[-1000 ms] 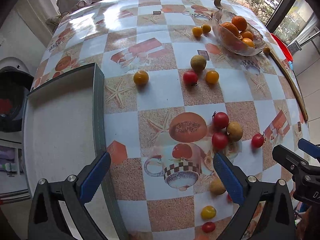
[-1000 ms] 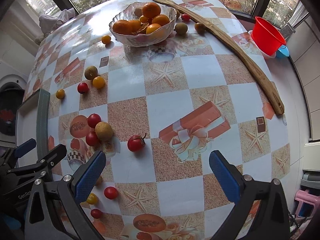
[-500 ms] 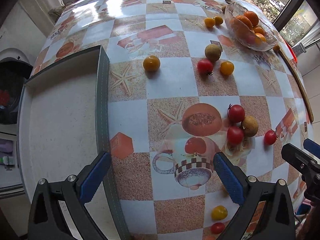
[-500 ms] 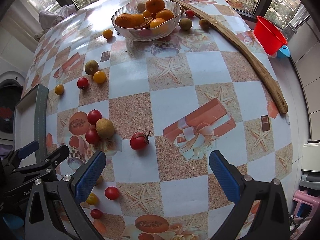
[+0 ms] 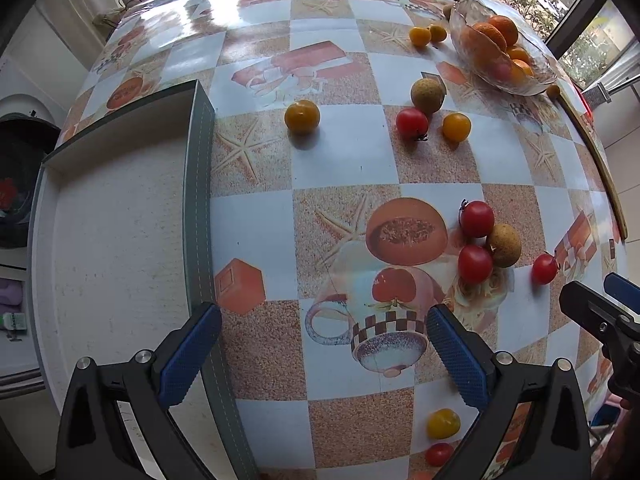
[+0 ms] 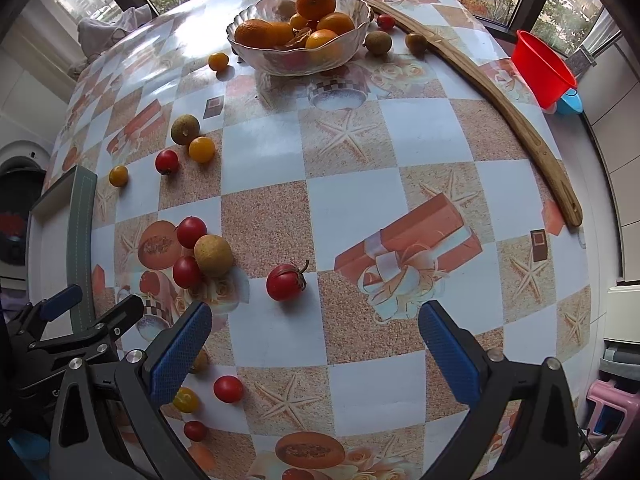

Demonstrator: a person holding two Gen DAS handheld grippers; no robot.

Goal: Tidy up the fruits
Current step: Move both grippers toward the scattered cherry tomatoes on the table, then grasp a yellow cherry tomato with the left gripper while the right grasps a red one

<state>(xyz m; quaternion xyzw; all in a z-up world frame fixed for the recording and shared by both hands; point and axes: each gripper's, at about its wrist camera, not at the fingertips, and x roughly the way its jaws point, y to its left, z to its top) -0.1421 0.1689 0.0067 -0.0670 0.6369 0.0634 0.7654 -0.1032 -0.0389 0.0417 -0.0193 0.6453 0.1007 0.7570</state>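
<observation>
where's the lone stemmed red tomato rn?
Right wrist view: the stemmed red tomato sits alone on the tablecloth, just ahead of the open right gripper, right of the brown fruit.
</observation>
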